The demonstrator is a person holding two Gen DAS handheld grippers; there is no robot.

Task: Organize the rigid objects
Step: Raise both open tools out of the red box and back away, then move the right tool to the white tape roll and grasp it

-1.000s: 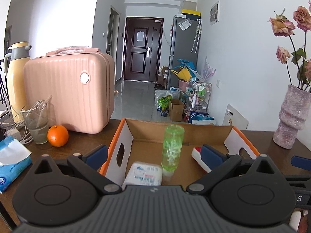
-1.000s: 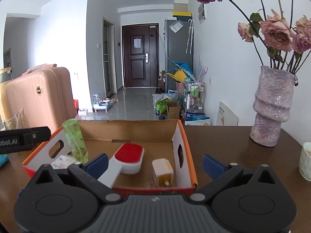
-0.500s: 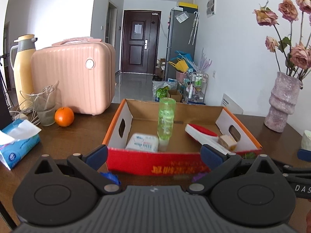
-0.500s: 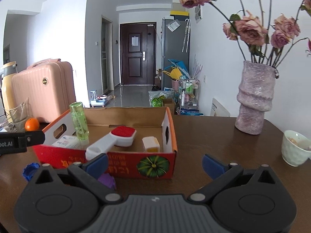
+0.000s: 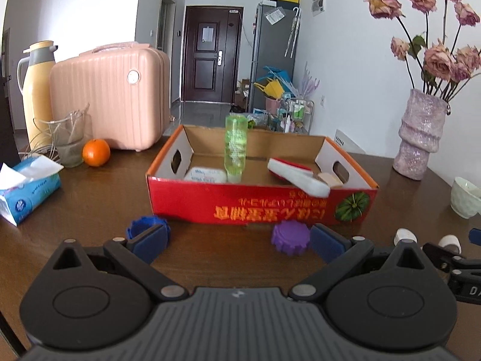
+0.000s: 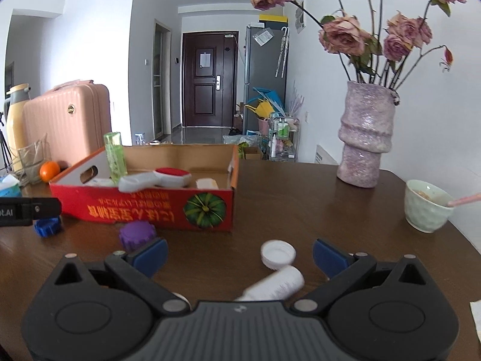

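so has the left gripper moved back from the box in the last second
Yes. The left gripper has pulled back toward the near table edge: the red box now sits wholly ahead of its jaws.

I see white walls and a dark wooden door (image 5: 209, 57) closing the hallway. Right of the door stands a grey fridge (image 5: 272, 54); before it, glossy grey floor (image 5: 198, 114). Nearer than the door lies the dark brown surface (image 6: 315, 210), lit by daylight.
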